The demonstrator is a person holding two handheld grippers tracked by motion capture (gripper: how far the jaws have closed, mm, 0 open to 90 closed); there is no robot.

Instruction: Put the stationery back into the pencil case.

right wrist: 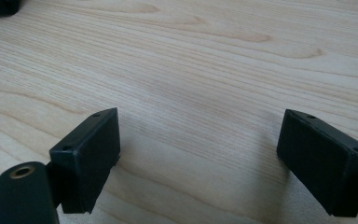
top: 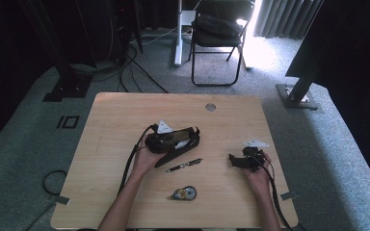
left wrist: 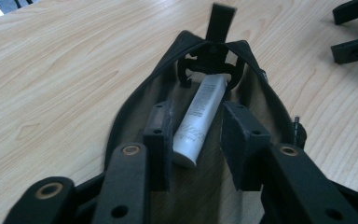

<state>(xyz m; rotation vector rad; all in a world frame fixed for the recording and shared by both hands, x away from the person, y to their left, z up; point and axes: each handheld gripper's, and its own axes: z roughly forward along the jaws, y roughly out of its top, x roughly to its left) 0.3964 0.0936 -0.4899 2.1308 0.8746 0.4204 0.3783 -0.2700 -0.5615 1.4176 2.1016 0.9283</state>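
A black zip pouch (top: 172, 157) lies open on the wooden table (top: 125, 115), and a white tube (left wrist: 201, 109) rests inside it, its far end near the zip pull (left wrist: 220, 21). My left gripper (top: 190, 136) reaches into the pouch (left wrist: 133, 100). In the left gripper view its jaws (left wrist: 197, 123) stand on either side of the tube; the right-hand pad stands clear of it, so it is not squeezed. My right gripper (top: 233, 159) rests at the table's right side, open over bare wood (right wrist: 200, 140).
A dark pen (top: 184, 165) lies just in front of the pouch. A small tape dispenser (top: 183, 194) sits nearer the front edge. The right gripper's jaws (left wrist: 336, 31) show at the top right of the left gripper view. A folding chair (top: 219, 33) stands beyond the table.
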